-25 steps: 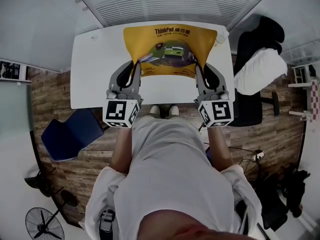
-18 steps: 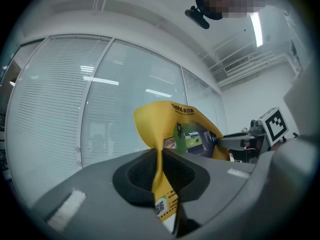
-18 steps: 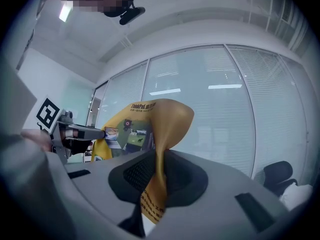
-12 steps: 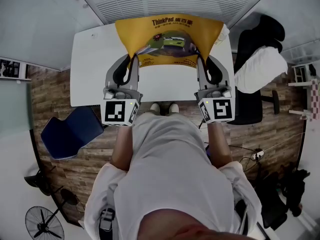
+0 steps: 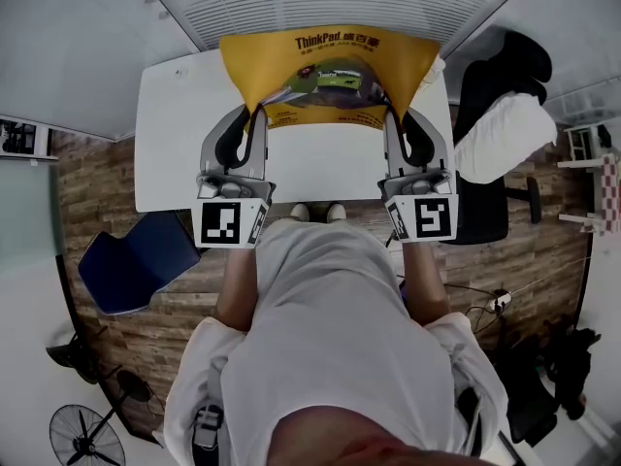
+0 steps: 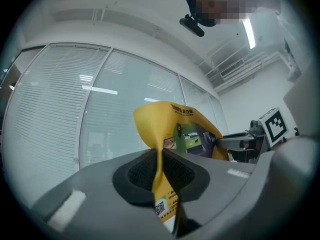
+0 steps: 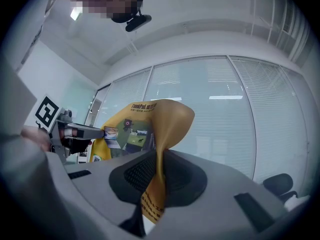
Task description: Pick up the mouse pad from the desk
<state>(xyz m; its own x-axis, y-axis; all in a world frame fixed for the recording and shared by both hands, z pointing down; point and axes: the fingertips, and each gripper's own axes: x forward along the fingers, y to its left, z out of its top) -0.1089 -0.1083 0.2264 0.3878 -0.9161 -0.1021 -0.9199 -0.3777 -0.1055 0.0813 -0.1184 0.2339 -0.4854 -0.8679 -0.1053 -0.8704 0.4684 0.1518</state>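
A yellow mouse pad (image 5: 325,66) with a printed picture hangs in the air above the white desk (image 5: 184,134), sagging between two pinched corners. My left gripper (image 5: 258,116) is shut on its near left corner, and my right gripper (image 5: 390,116) is shut on its near right corner. In the left gripper view the yellow mouse pad (image 6: 165,129) rises edge-on from between the dark pads (image 6: 140,176). The right gripper view shows the same mouse pad (image 7: 167,129) clamped between that gripper's pads (image 7: 182,176). The other gripper's marker cube (image 6: 274,125) shows at the right of the left gripper view.
A black office chair (image 5: 505,115) with a white cushion stands to the right of the desk. A blue chair (image 5: 136,260) sits at the left on the wooden floor. A fan (image 5: 85,433) stands at the lower left. Window blinds (image 6: 75,114) fill the background.
Both grippers have risen with the mouse pad between them. The pad has come up off the desk and now hangs higher, its far edge lifted toward the top of the head view.
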